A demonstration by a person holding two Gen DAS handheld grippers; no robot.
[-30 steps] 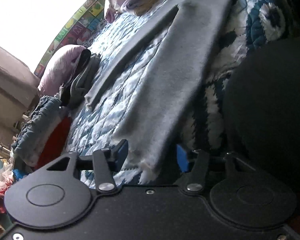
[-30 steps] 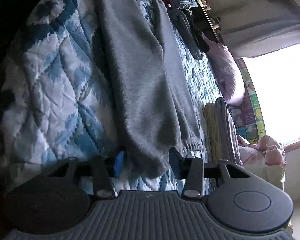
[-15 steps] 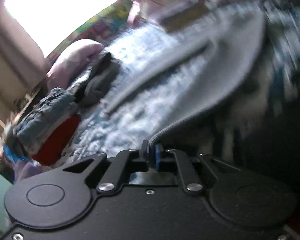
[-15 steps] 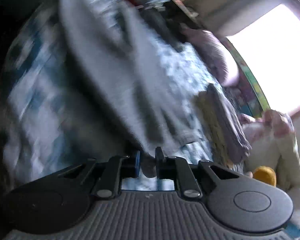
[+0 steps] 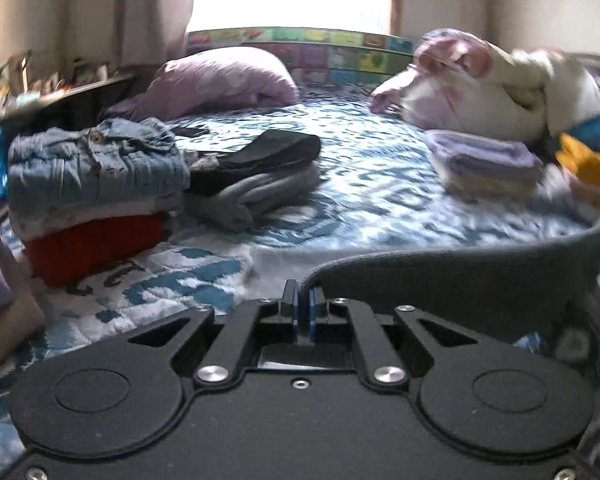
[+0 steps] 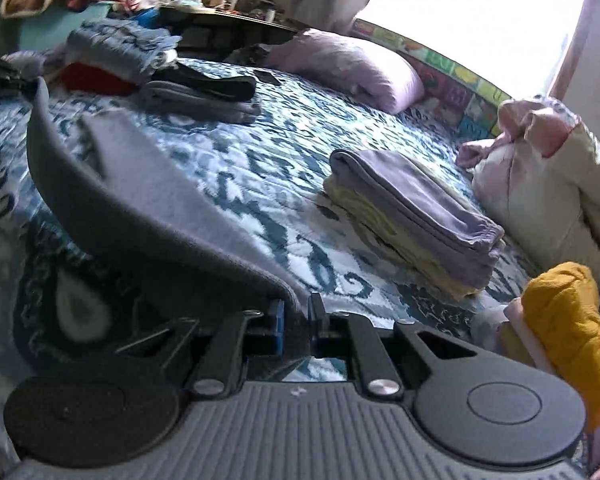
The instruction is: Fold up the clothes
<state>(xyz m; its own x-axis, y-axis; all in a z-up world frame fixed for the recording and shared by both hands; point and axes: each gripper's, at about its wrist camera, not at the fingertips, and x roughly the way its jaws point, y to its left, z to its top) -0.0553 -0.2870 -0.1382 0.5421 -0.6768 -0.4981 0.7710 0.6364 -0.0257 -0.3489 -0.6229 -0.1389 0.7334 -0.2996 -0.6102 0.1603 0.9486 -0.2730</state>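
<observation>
A grey knit garment point(image 5: 452, 280) hangs stretched between my two grippers above the blue-and-white patterned bed point(image 5: 360, 196). My left gripper point(image 5: 303, 312) is shut on one end of its edge, and the cloth runs off to the right. In the right wrist view, my right gripper point(image 6: 296, 320) is shut on the other end of the grey garment point(image 6: 120, 204), which sweeps up and away to the left. Both ends are lifted off the bed.
Folded piles lie on the bed: denim over red point(image 5: 92, 184) at left, black and grey clothes point(image 5: 256, 176) beside it, a lilac and yellow stack point(image 6: 416, 216) at right. A lilac pillow point(image 5: 224, 80), a pink-white bundle point(image 5: 484, 84) and a mustard garment point(image 6: 568, 320) lie around.
Both grippers closed on the grey garment's edge and lifted it off the bed. The views swung from looking down along the flat garment to looking level across the bed toward the window.
</observation>
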